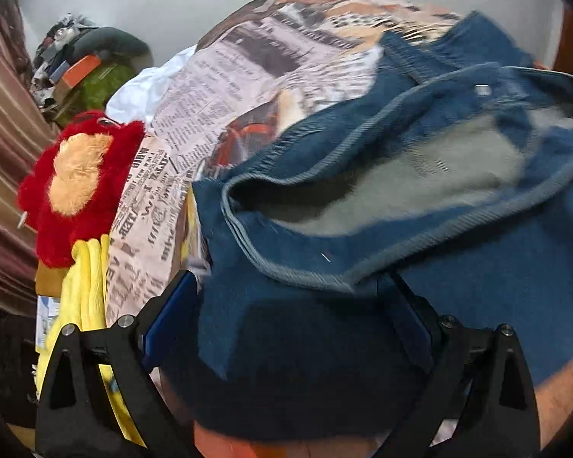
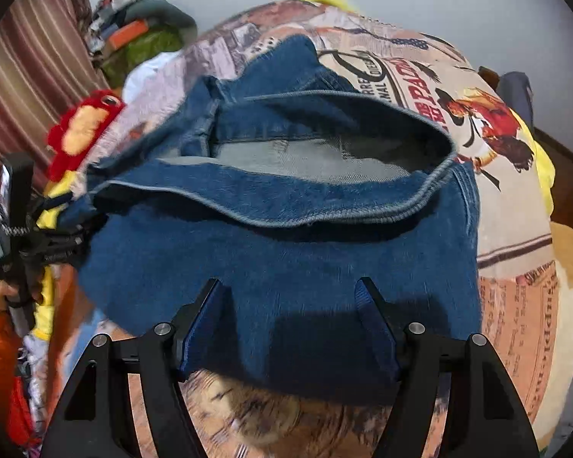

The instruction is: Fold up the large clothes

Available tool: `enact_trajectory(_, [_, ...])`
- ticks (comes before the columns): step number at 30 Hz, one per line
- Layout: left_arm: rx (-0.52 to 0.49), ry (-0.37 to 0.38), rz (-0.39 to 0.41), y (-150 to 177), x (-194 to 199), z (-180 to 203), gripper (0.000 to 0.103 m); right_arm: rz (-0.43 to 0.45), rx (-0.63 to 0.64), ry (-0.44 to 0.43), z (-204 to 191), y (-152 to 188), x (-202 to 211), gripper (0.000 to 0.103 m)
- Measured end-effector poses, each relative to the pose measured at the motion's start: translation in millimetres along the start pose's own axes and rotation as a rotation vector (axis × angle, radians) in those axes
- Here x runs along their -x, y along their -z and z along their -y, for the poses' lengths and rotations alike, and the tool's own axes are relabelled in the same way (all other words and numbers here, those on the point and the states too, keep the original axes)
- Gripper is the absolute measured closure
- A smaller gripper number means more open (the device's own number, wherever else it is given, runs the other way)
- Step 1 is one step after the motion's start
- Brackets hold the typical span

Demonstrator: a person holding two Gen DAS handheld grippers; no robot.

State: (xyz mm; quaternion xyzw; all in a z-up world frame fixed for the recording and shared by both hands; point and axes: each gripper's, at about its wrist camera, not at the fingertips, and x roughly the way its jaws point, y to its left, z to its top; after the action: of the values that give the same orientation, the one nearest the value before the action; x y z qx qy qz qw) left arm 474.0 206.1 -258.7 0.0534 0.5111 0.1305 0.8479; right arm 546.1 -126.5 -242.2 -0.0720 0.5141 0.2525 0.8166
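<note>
The jeans (image 2: 286, 259) lie on the printed bedspread (image 2: 515, 305), with the plush toy (image 2: 82, 129) to their left.

Deep blue denim jeans (image 2: 286, 252) — pale grey inside; newsprint-patterned bedsheet (image 2: 515, 297); red-and-yellow plush toy (image 1: 76, 183).

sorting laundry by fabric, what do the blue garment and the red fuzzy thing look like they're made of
Blue folded garment: looks like denim, matte, with a paler woven inside and thick stitched hem. Red fuzzy toy with a tan patch: probably synthetic plush, judging by its long shaggy pile.
</note>
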Motion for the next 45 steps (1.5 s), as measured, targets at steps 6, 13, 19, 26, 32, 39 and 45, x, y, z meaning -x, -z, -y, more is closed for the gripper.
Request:
enact_trajectory(6, [0.085, 0.013, -0.026, -29.7, -27.5, -24.3, 0.005, 0.037, 0.052, 0.048, -3.0, -26.9, -17.0, 0.033])
enact_trajectory(13, [0.130, -0.036, 0.044, -79.7, -29.1, -50.3, 0.004, 0.116, -0.016, 0.152, 19.1, -82.1, -34.1, 0.033])
enact_trajectory(19, [0.131, -0.019, 0.013, -90.1, -44.2, -53.9, 0.000, 0.120, -0.145, 0.171, 52.8, -104.9, -52.1, 0.032])
enact_trajectory(26, [0.148, 0.034, 0.012, -87.0, -23.4, -67.4, 0.000, 0.100, -0.151, 0.159, 50.5, -98.0, -35.6, 0.032])
enact_trajectory(32, [0.107, 0.035, 0.084, -83.3, 28.0, -75.2, 0.000, 0.131, -0.103, 0.071, 19.4, -92.8, 1.6, 0.031])
enact_trajectory(39, [0.106, 0.166, 0.144, -65.7, 70.3, -56.8, 0.000, 0.111, 0.004, -0.057, -46.5, -80.5, 13.4, 0.031])
enact_trajectory(45, [0.003, 0.264, 0.092, -44.0, 60.5, -4.4, 0.000, -0.003, 0.091, -0.055, -84.3, -60.7, -26.2, 0.031])
